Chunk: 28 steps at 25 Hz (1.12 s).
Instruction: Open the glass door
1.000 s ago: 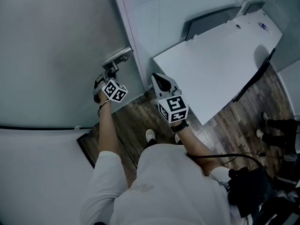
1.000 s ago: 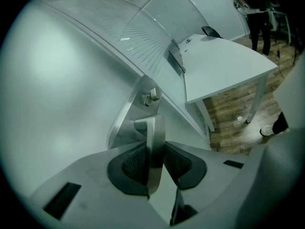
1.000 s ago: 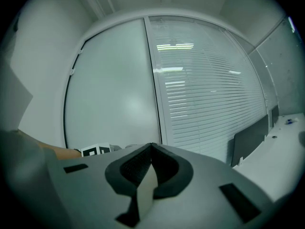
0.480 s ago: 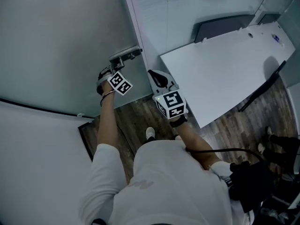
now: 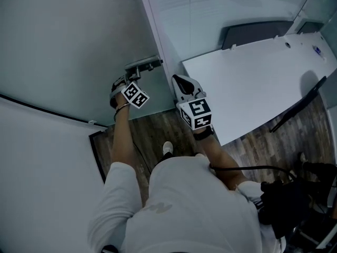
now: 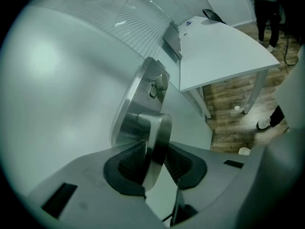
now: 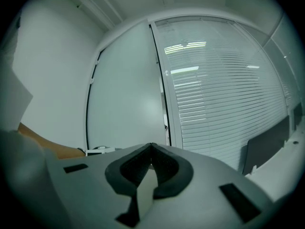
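Note:
The frosted glass door (image 5: 68, 41) fills the left of the head view, with its metal lever handle (image 5: 142, 66) near the door's right edge. My left gripper (image 5: 122, 83) reaches up to that handle. In the left gripper view the flat steel lever handle (image 6: 156, 137) stands between the black pads (image 6: 133, 160), and my left gripper (image 6: 153, 159) is shut on it below the lock plate (image 6: 143, 97). My right gripper (image 5: 182, 84) hovers shut and holding nothing beside the door frame (image 5: 158, 46). In the right gripper view my right gripper (image 7: 151, 150) points level at the glass door (image 7: 126, 94).
A white table (image 5: 253, 78) stands close on the right, with a dark chair back (image 5: 253, 31) behind it. Window blinds (image 7: 228, 85) run to the right of the frame. Wood floor (image 5: 152, 133) and the person's shoe (image 5: 168, 149) lie below. Dark bags (image 5: 287, 204) sit at the lower right.
The door's lower edge now runs slanted instead of level in the head view. My left gripper has shifted a little right with the handle. The right gripper has edged up toward the frame.

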Available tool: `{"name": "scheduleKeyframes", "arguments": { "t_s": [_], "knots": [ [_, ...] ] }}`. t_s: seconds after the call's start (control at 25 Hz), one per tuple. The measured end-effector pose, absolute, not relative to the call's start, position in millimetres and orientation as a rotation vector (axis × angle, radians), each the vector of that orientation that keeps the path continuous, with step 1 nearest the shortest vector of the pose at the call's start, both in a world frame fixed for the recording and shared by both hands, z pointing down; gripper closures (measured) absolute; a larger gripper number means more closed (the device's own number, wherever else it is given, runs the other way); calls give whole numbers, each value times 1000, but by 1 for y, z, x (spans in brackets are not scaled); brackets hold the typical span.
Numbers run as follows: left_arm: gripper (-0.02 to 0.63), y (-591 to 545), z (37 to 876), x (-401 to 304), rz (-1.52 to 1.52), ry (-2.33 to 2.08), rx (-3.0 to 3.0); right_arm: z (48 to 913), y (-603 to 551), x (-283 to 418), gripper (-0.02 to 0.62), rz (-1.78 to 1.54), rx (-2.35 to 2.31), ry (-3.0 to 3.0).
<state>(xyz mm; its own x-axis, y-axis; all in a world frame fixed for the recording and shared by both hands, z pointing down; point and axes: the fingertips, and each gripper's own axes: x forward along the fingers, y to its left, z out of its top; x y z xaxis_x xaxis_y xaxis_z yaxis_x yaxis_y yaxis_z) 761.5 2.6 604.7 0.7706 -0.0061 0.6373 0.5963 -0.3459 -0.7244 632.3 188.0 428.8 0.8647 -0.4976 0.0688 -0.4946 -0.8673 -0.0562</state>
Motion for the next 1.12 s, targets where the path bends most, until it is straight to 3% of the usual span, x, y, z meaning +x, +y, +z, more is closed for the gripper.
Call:
{"name": "scheduleKeyframes", "arguments": {
  "t_s": [1.12],
  "knots": [
    [471, -15, 605, 627, -814, -167, -1898, 449, 250, 546, 594, -165, -2884, 1069]
  ]
}}
